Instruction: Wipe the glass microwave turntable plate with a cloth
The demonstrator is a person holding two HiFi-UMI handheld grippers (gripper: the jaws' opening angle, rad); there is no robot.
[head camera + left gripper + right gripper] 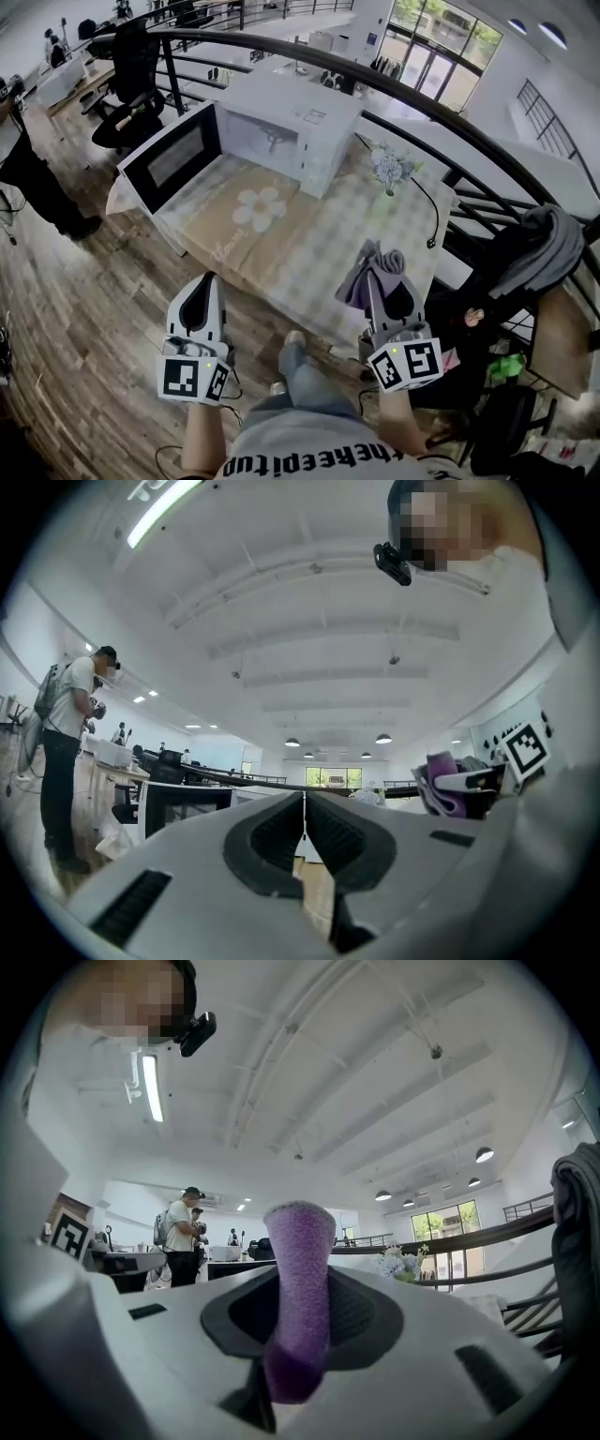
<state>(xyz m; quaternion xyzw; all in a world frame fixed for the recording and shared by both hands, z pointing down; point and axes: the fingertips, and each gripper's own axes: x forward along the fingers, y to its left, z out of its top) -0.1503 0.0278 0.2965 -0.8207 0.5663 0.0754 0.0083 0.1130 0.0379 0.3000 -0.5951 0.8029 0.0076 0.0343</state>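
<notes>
Well, both grippers hover well short of the open microwave (pixel 309 117), on its door side. The right gripper (pixel 300 1321) pinches a purple cloth (pixel 300 1241); the left gripper (pixel 303 829) is clenched on nothing. I cannot make out the turntable plate inside the microwave.

Black block lettering on the person's shirt (pixel 309 461), just behind the left gripper (pixel 207 279) and right gripper (pixel 377 258), is upside-down and cut off, so it can't be read with certainty. The cursive word (pixel 228 247) on the table's cloth cover, ahead of the left gripper, is too small to read.
</notes>
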